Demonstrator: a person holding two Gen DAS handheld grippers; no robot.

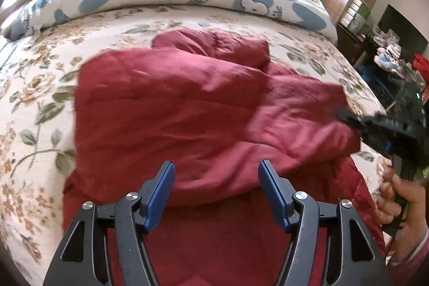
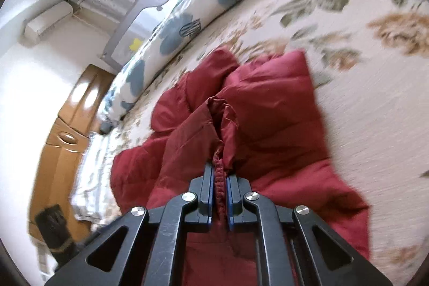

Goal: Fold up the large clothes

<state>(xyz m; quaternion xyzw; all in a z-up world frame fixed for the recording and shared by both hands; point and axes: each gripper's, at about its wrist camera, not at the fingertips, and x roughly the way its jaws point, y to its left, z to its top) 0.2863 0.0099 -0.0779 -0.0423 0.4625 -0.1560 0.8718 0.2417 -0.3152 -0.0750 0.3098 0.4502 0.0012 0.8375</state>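
The left wrist view looks across a bed (image 1: 32, 103) with a flowered cover, where a dark red padded jacket (image 1: 166, 103) lies bunched near the middle of the bed and runs down to its near edge. The left gripper (image 1: 216, 178) hangs just above the jacket's near part with its jaws wide apart and nothing between them. At the right edge of this view the right gripper (image 1: 348, 119) reaches in, held by a hand (image 1: 402, 203); its tips are blurred here.

The jacket looks soft, puffy and light, with a smooth shell that is likely slippery, so thick layers may slide or spring back. A firm hold seems best at a hem or cuff, where the cloth is thin and stitched.

The right wrist view shows what the other cannot: the right gripper (image 2: 220, 178) has its jaws clamped on a gathered, elastic-looking edge of the jacket (image 2: 268, 125), probably a cuff, with cloth rising from it. It also shows a rolled quilt (image 2: 187, 26) along the bed's far edge.
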